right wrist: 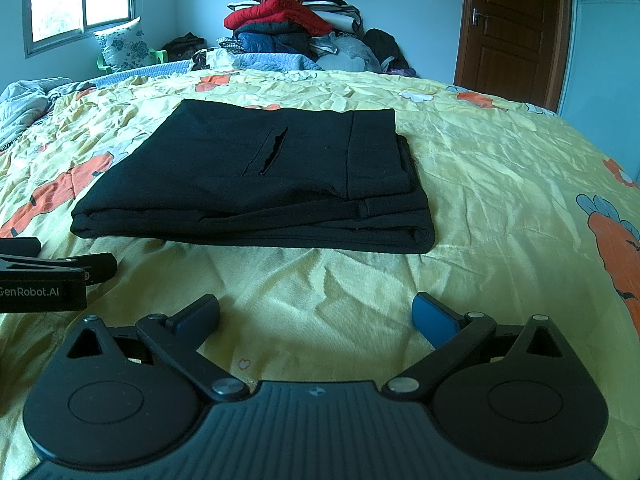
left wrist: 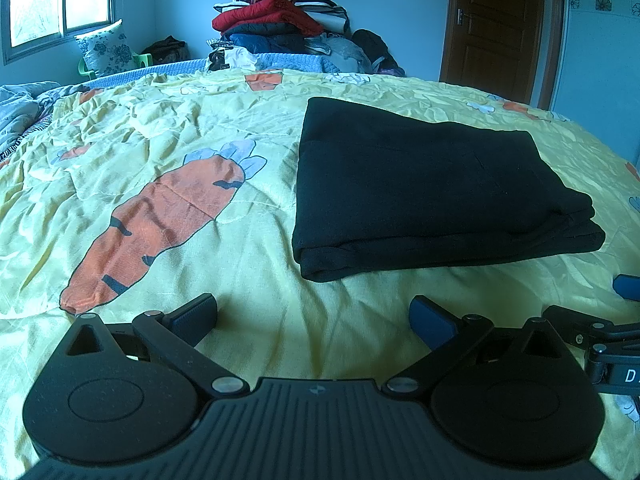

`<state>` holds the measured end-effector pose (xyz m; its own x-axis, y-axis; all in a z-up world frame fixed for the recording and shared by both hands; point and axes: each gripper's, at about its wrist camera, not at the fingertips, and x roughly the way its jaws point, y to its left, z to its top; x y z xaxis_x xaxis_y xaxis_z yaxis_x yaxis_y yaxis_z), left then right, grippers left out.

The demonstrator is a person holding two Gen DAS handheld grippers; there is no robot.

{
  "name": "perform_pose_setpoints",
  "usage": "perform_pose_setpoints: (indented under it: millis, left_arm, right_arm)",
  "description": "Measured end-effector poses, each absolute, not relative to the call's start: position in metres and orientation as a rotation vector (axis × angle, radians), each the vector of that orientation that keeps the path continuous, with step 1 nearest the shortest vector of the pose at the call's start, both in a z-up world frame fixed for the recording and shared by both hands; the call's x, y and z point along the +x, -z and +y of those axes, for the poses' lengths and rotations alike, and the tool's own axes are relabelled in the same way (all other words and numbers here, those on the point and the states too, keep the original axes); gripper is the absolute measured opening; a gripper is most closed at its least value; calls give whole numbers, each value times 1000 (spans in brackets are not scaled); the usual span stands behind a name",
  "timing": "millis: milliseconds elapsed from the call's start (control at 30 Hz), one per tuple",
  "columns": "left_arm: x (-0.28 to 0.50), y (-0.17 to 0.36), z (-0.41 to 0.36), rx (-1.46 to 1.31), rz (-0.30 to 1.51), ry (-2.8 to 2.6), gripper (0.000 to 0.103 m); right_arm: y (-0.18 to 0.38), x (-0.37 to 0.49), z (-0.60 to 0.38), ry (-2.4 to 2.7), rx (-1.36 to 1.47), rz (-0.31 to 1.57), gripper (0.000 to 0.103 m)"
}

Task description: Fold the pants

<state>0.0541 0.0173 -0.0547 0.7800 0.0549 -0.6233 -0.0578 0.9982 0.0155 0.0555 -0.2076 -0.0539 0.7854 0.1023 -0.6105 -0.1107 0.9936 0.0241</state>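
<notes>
1. Black pants [left wrist: 436,188] lie folded into a compact, roughly rectangular stack on the yellow bedspread [left wrist: 260,208] with its carrot print.
2. Right wrist view: the same pants [right wrist: 256,184] show a pocket slit [right wrist: 272,150] on the top layer. Several folded edges are stacked along the near side, and a lower layer sticks out past the top one at the right edge.
3. Left gripper [left wrist: 314,316]: fingers spread wide, nothing between them. Both blue-padded tips are over bare bedspread, apart from the cloth.
4. Relative to the left gripper, the pants sit ahead and off to its right; the near left corner of the stack is the closest part, with a strip of bedspread between.
5. Right gripper [right wrist: 316,316]: also spread wide, holding nothing, tips over the bedspread.
6. Relative to the right gripper, the pants sit ahead and slightly to its left. The near folded edge runs across the view beyond the fingertips, not touching them.
7. Each gripper shows at the edge of the other's view; they sit side by side at the near side of the pants.
8. Background: a tall heap of clothes [right wrist: 296,28] at the far side of the bed, a window [right wrist: 80,0] to the left, a brown door [right wrist: 516,28] to the right.
</notes>
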Motion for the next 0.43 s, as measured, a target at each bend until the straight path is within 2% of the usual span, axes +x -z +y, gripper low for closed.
perform_pose_setpoints:
  millis: [433]
  left_arm:
    - [55,55,16,-3,674,-61,103]
  right_arm:
    - [54,55,-208,-115,-13,657,103]
